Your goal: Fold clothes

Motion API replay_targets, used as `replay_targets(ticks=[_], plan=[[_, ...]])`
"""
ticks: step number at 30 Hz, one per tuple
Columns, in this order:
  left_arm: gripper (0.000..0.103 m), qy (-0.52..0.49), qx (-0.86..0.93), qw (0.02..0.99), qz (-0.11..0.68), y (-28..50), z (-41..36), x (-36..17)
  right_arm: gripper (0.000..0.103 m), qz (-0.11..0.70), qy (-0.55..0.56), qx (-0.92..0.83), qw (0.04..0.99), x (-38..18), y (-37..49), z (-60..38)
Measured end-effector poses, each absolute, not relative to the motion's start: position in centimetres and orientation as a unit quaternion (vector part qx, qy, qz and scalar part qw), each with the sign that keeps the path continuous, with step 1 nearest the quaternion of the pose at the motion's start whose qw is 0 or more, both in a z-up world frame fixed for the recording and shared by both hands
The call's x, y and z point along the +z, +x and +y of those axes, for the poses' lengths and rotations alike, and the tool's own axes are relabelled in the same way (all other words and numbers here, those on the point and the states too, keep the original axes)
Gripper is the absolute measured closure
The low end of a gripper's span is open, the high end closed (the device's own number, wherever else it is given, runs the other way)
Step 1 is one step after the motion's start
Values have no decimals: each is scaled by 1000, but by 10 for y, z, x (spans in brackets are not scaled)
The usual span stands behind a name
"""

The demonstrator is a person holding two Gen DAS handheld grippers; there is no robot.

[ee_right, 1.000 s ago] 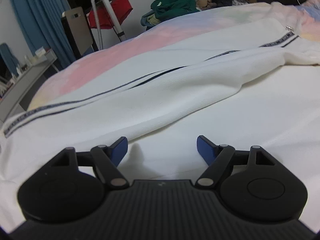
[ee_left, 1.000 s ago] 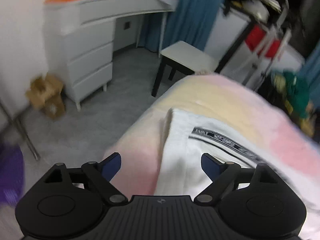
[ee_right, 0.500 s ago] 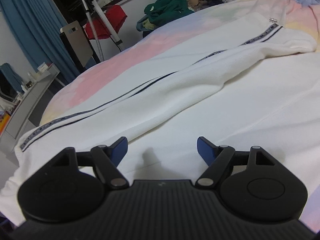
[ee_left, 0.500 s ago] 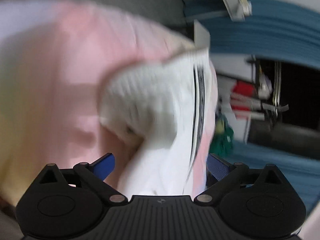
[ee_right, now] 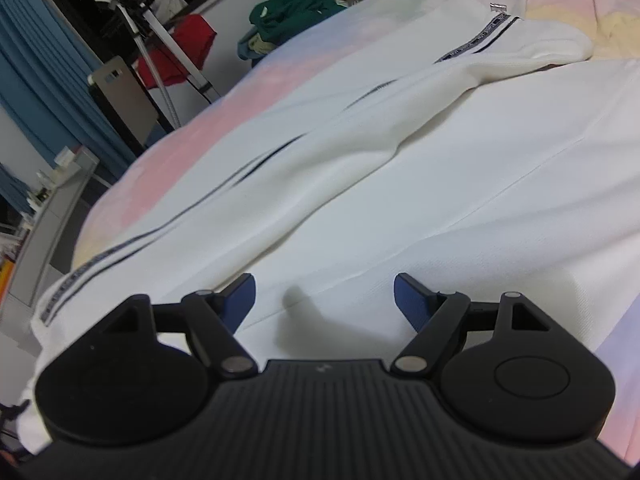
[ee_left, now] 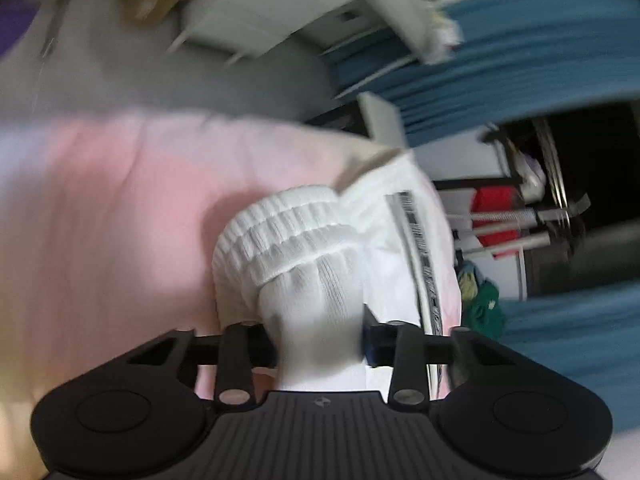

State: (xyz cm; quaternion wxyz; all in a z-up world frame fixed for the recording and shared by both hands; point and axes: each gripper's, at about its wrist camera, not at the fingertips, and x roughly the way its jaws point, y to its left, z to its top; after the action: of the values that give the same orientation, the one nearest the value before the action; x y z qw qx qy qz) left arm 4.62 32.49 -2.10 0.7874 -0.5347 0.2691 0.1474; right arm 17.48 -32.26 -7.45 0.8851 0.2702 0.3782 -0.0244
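White garment sprawls across the pink bedspread, running toward one o'clock. Left gripper pinches its ribbed cuff; right gripper hangs wide open, empty. Folding is just starting: carry that cuff inward, I'd say.

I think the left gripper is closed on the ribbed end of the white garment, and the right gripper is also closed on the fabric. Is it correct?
Partly. The left gripper is shut on the white garment, near its ribbed end. But the right wrist view shows the right gripper open, with its blue pads apart above the cloth and nothing between them.
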Motion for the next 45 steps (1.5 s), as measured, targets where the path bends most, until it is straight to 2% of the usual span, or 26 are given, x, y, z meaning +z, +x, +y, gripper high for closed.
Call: replay_targets(ticks=[5,9,22,28,32,38,45], plan=[[78,-401,186,846,297,34,295,11,25,373,264,-41,889,-72,170,-327],[77,-388,204,830,346,50,294,-3,25,351,271,-70,893,-63,165,-339],[75,-344,168,839,386,77,303,-26,23,166,335,-318,871,-13,85,-468],[74,-352,148,840,386,73,305,-29,23,189,363,-383,828,-45,82,-519],[64,-346,146,842,388,76,301,-29,23,225,433,-398,777,-82,75,-535],[51,-305,129,857,396,84,292,-29,23,198,488,-357,771,-101,84,-538],[48,-325,111,852,394,81,301,-32,23,165,549,-306,760,-123,94,-540]])
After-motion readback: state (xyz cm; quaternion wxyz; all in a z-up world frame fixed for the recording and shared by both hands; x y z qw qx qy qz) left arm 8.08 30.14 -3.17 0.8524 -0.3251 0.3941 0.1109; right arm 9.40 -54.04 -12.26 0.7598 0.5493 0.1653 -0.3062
